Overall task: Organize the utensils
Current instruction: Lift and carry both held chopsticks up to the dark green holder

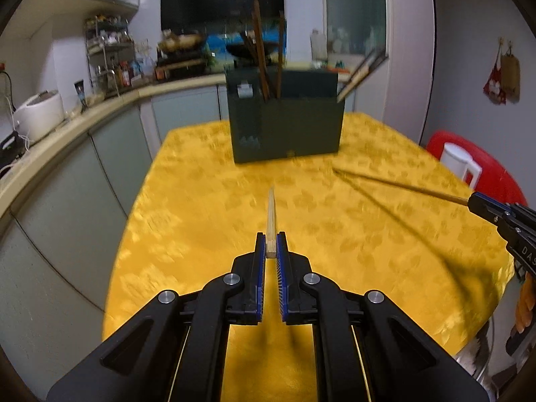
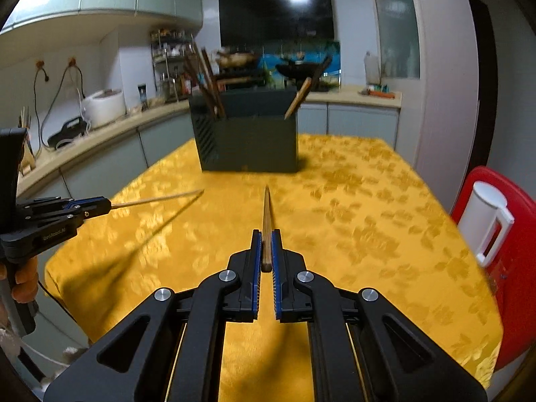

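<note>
Now both chopsticks: pale chopstick (image 1: 271,221), dark chopstick (image 2: 267,224) pointing toward holder (image 1: 284,120).

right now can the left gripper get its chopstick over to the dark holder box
Probably yes. The left gripper is shut on the pale chopstick, pointing straight toward the dark holder box, with only bare yellow tablecloth between. The right gripper sits off to the side, not across that path.

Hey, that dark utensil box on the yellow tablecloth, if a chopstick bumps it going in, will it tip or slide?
The dark utensil box looks wide and squat with a flat base, so it probably won't tip. It sits on a glossy yellow tablecloth, so it may slide a little. The chopsticks leaning inside look light and likely add little top weight.
</note>
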### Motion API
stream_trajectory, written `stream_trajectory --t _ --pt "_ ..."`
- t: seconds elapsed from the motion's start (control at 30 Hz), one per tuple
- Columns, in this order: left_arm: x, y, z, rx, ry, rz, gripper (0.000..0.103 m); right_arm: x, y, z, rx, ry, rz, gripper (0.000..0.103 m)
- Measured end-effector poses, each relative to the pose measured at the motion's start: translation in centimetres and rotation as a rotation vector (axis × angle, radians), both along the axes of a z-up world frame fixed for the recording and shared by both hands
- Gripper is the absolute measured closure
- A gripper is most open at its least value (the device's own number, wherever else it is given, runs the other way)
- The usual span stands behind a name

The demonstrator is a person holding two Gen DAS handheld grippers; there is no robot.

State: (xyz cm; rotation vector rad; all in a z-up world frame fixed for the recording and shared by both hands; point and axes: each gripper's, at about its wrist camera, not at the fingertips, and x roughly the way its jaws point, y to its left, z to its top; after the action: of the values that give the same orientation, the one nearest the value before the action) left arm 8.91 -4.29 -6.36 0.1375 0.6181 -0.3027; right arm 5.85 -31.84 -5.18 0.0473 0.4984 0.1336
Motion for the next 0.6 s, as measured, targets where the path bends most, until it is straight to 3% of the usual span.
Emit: stream_trajectory --t 0.2,0.6 --pt "-0.3 0.8 4.0 -0.039 -0.091 -0.005 0.097 0.1 -0.8 2.8 0.015 -0.072 -0.001 0.096" --pt "1.2 1.1 7.8 -0.077 -0.137 -0.026 0.097 1.5 -1.6 7.2 0.077 -0.154 0.029 0.096"
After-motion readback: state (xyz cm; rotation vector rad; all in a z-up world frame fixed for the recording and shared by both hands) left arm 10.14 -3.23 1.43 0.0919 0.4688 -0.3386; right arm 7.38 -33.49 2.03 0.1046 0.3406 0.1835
